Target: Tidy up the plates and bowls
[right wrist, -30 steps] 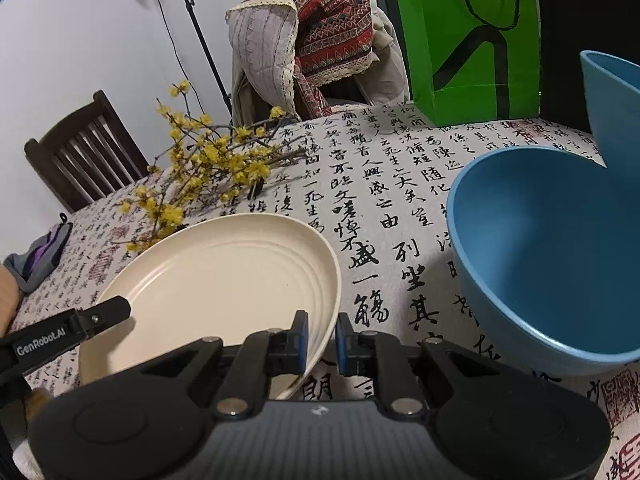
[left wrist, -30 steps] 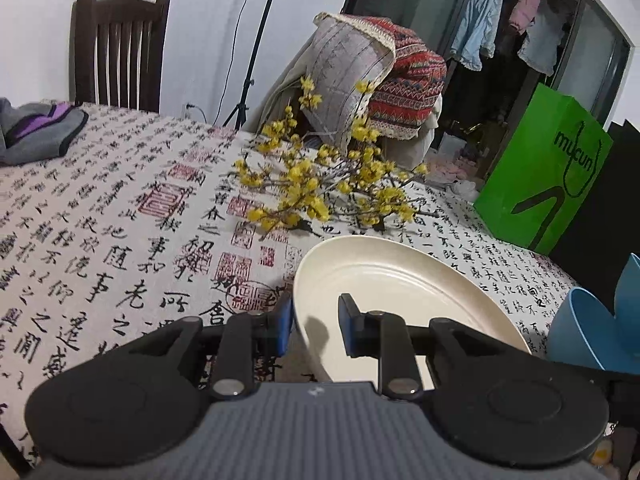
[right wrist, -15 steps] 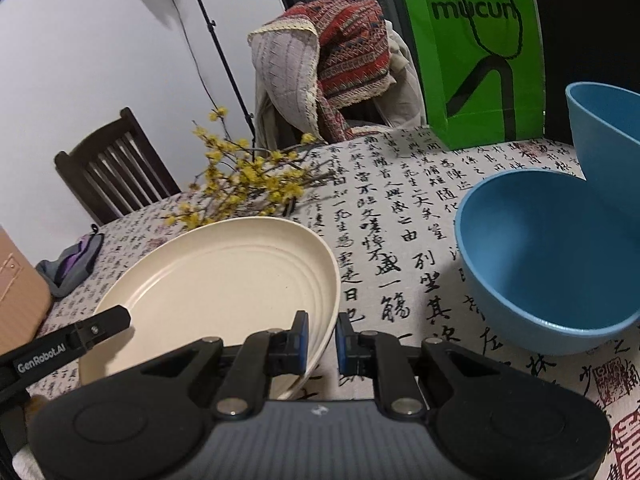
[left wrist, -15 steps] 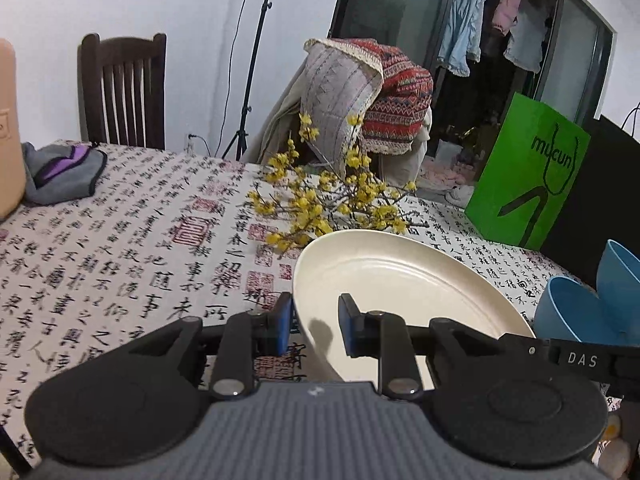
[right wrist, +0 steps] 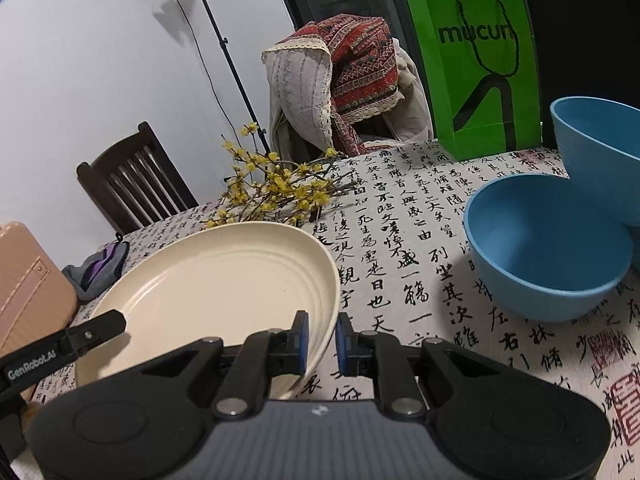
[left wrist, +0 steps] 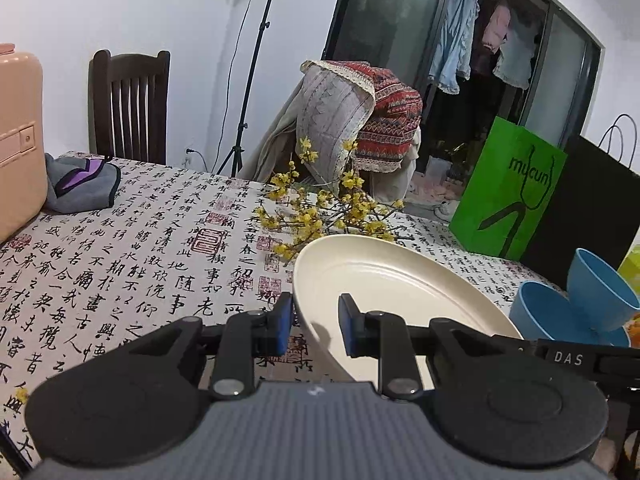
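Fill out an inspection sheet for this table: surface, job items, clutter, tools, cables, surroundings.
Surface: table under a calligraphy-print tablecloth.
Job's things: cream plate held clear of the cloth at opposite rims; two blue bowls on the table, the farther bowl tilted against the nearer bowl.
Clutter: yellow flowering branches, grey-purple cloth, pink case, green paper bag.
Tools: left tool and right tool each shut on the plate rim.
Cables: one cord runs down the light stand.
Surroundings: dark wooden chair, a second chair draped with patterned cloth, clothes hanging behind a glass door.
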Demonstrator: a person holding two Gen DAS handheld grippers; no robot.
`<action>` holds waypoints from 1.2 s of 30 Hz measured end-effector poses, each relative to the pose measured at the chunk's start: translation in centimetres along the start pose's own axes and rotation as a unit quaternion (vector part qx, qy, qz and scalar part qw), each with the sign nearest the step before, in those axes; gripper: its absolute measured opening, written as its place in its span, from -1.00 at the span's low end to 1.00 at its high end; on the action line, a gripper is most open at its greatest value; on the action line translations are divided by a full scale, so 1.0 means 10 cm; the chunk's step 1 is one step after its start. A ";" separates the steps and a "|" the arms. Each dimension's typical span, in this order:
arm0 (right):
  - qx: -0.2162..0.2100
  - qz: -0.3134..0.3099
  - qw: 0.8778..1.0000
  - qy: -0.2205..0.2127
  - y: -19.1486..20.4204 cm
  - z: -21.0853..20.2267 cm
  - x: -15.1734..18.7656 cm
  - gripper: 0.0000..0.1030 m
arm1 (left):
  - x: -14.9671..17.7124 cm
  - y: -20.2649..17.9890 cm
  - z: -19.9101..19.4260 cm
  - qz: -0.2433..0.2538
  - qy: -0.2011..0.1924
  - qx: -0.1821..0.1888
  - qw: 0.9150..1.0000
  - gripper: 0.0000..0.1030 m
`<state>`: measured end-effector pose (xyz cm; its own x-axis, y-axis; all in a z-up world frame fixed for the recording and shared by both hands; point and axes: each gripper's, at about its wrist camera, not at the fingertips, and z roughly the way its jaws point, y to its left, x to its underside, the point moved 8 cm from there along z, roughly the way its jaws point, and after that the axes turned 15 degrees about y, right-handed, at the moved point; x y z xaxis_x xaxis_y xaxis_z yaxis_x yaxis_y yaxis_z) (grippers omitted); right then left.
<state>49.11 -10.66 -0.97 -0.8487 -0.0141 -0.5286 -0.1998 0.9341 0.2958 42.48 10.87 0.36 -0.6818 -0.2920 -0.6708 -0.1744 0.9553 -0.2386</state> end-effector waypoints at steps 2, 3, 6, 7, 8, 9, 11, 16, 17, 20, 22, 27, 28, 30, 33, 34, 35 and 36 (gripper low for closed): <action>-0.001 0.003 1.000 -0.001 0.01 -0.03 0.03 -0.73 | 0.01 -0.01 -0.05 0.001 -0.002 0.000 1.000 -0.52; -0.001 0.002 1.000 -0.003 0.01 -0.06 0.04 -0.73 | 0.02 -0.02 -0.07 0.002 -0.004 0.002 1.000 -0.52; -0.002 0.004 1.000 -0.011 0.01 -0.14 0.09 -0.73 | 0.06 -0.02 -0.15 0.003 -0.008 0.009 1.000 -0.52; -0.003 0.006 1.000 -0.012 0.01 -0.15 0.09 -0.73 | 0.07 -0.02 -0.17 0.003 -0.008 0.011 1.000 -0.52; -0.003 0.008 1.000 -0.012 0.01 -0.17 0.10 -0.73 | 0.09 -0.02 -0.19 0.003 -0.008 0.012 1.000 -0.52; -0.003 0.007 1.000 -0.012 0.01 -0.18 0.11 -0.73 | 0.11 -0.02 -0.21 0.004 -0.009 0.013 1.000 -0.52; -0.005 0.007 1.000 -0.015 0.02 -0.21 0.15 -0.73 | 0.13 -0.01 -0.25 0.004 -0.010 0.013 1.000 -0.52; -0.011 0.008 1.000 -0.020 0.06 -0.28 0.22 -0.73 | 0.17 0.02 -0.34 0.001 -0.013 0.015 1.000 -0.52; -0.012 0.007 1.000 -0.022 0.07 -0.29 0.23 -0.73 | 0.18 0.03 -0.36 0.001 -0.013 0.015 1.000 -0.52; -0.015 0.007 1.000 -0.026 0.11 -0.34 0.27 -0.73 | 0.21 0.06 -0.42 -0.001 -0.015 0.016 1.000 -0.52; -0.016 0.004 0.999 -0.027 0.15 -0.37 0.30 -0.73 | 0.23 0.09 -0.45 -0.005 -0.016 0.017 1.000 -0.52; -0.018 0.003 0.999 -0.029 0.20 -0.43 0.39 -0.73 | 0.29 0.14 -0.55 -0.007 -0.019 0.021 1.000 -0.52; -0.019 0.003 0.999 -0.028 0.21 -0.43 0.41 -0.73 | 0.30 0.15 -0.57 -0.007 -0.021 0.021 1.000 -0.52; -0.019 0.004 0.999 -0.028 0.22 -0.45 0.44 -0.73 | 0.32 0.17 -0.61 -0.009 -0.022 0.023 0.999 -0.52; -0.020 0.003 0.999 -0.029 0.26 -0.49 0.49 -0.73 | 0.35 0.22 -0.65 -0.013 -0.022 0.024 0.999 -0.52; -0.020 0.002 0.999 -0.030 0.27 -0.51 0.50 -0.73 | 0.36 0.23 -0.66 -0.013 -0.022 0.025 0.999 -0.52; -0.020 0.001 0.999 -0.031 0.29 -0.52 0.51 -0.73 | 0.38 0.25 -0.68 -0.015 -0.022 0.025 0.999 -0.52; -0.020 0.001 0.999 -0.032 0.30 -0.54 0.53 -0.73 | 0.39 0.26 -0.70 -0.016 -0.021 0.025 0.999 -0.52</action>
<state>41.39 -9.82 1.38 -0.8161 0.0112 -0.5778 -0.2193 0.9191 0.3275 34.41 12.52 1.99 -0.6453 -0.3250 -0.6913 -0.1590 0.9423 -0.2946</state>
